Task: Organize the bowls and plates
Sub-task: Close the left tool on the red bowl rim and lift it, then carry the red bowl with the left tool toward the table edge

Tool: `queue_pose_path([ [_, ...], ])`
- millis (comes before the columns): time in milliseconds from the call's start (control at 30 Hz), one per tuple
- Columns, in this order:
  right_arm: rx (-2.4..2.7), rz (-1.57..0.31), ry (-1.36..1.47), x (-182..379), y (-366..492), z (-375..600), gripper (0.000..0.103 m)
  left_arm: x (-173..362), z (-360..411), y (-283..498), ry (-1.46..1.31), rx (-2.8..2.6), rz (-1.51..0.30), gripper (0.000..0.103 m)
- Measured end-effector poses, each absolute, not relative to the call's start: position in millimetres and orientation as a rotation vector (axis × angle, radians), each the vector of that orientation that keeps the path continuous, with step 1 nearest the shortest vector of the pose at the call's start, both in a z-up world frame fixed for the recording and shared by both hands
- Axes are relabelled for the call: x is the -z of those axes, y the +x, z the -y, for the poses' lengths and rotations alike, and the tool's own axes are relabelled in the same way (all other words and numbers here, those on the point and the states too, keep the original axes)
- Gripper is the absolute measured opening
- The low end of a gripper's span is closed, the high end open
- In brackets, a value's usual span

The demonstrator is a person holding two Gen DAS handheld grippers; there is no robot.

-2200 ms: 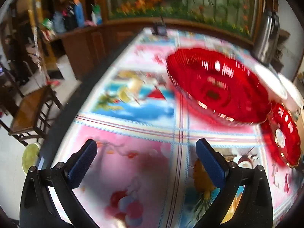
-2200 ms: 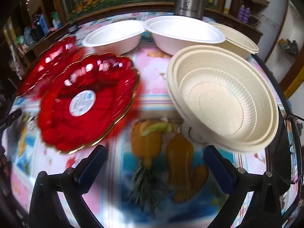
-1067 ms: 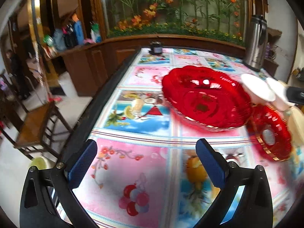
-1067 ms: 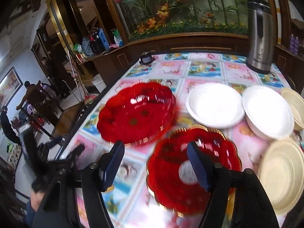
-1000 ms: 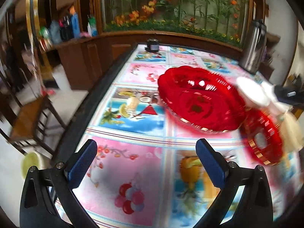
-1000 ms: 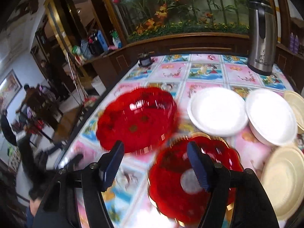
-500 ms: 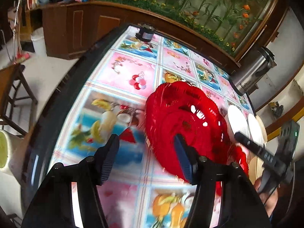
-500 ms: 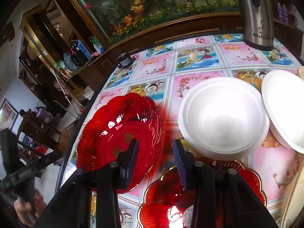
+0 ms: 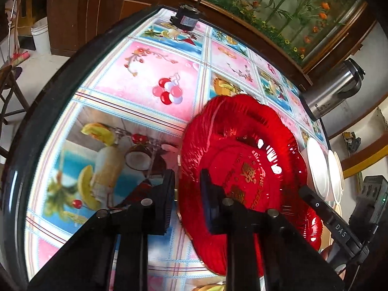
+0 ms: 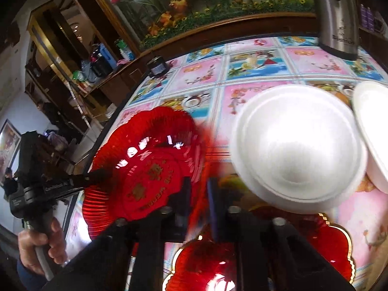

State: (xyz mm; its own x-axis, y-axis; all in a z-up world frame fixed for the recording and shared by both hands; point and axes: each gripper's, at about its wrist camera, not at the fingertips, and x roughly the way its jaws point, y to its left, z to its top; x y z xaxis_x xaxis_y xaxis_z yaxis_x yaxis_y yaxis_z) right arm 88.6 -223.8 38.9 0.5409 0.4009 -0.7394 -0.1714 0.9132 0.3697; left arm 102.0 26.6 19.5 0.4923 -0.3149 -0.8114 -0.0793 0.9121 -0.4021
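Note:
A large red scalloped plate [image 9: 242,160] with gold lettering sits on the picture tablecloth. My left gripper [image 9: 188,194] is shut on its left rim. In the right wrist view the same red plate [image 10: 145,160] lies left of centre, and my right gripper [image 10: 197,194] is shut on its right rim, which is blurred. A second red plate with a gold edge [image 10: 322,237] lies below the right gripper. A white foam bowl [image 10: 295,150] sits upside down on the right, with another white bowl [image 10: 373,126] beyond it.
A steel thermos [image 10: 337,17] stands at the table's far right; it also shows in the left wrist view [image 9: 332,89]. A small black device [image 9: 186,19] sits at the far edge. The dark table rim [image 9: 48,92] curves on the left, with a chair [image 9: 7,89] past it.
Both grippers have moved in on the large red plate and closed on its opposite rims. Both were open about a second ago.

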Motion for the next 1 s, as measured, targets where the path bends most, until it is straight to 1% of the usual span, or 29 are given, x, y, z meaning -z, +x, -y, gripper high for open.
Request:
queue_pose_path([
  [233, -0.351, -0.937, 0.265, -40, 84, 227, 0.008, -27, -18, 92, -0.365, 0.125, -1.023, 0.018],
  [433, -0.383, -0.917, 0.263, -53, 72, 226, 0.008, -42, -20, 71, -0.357, 0.104, -0.989, 0.018],
  [700, -0.447, -0.878, 0.256, -82, 35, 213, 0.008, -73, -36, 18, -0.349, 0.076, -0.914, 0.018],
  [900, -0.518, -0.884, 0.253, -91, -5, 204, 0.009, -81, -49, -29, -0.360, 0.070, -0.889, 0.018],
  [1000, -0.537, -0.886, 0.231, -91, -26, 199, 0.009, -76, -50, -51, -0.360, 0.064, -0.894, 0.018],
])
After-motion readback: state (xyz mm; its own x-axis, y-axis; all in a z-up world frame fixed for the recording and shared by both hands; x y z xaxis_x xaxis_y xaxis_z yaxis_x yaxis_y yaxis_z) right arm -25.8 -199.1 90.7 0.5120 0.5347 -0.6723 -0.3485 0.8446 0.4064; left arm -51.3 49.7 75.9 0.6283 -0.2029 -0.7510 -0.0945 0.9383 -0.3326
